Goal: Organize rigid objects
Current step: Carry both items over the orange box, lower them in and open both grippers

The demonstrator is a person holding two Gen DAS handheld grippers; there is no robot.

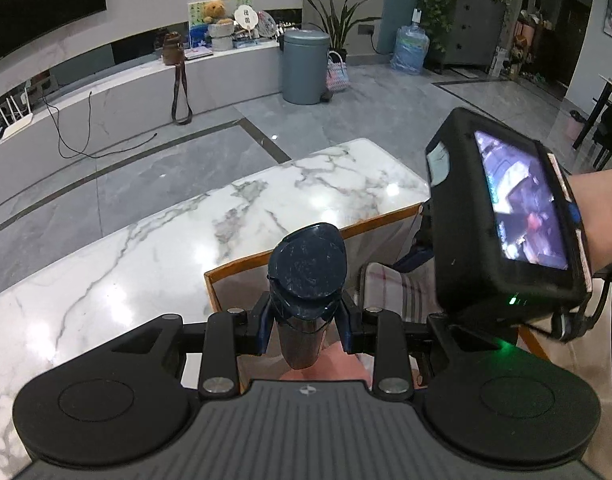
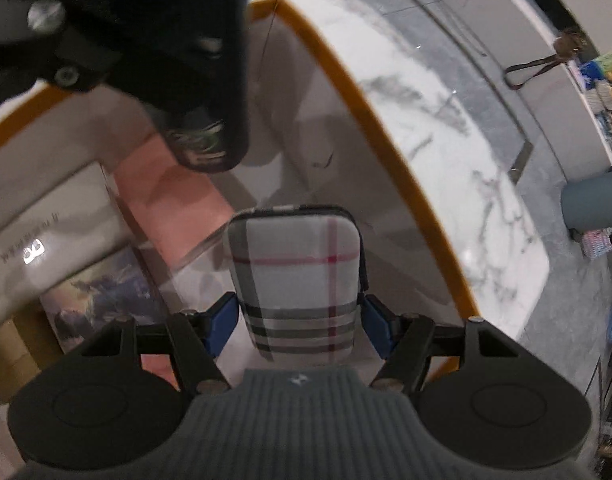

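Over the white grey-veined marble table (image 1: pixel 145 248), parked near its far corner, an open-topped storage box with an orange-brown rim and pale fabric walls (image 2: pixel 390 136), clearly the collecting spot for the loose hard things. Inside already: a flat pink box (image 2: pixel 173 196), a white carton with a blurred line of print, unreadable (image 2: pixel 45 216), and a picture-covered box in blues and purples (image 2: pixel 101 300), packed side by side to save room.

Hovering above the opening, the left gripper (image 1: pixel 306 320), tongs clamped on a dark navy scuffed-lid flask with a steel body (image 1: pixel 306 272), held upright, probably for a straight drop. Label near its base visible from the right wrist view, too smeared to read.

Lower, inside the rim, the right gripper (image 2: pixel 297 324), blue pads pinching a grey-white plaid hard case with red and black stripes (image 2: pixel 297 264), lengthwise, aimed at the free floor beside the pink box.
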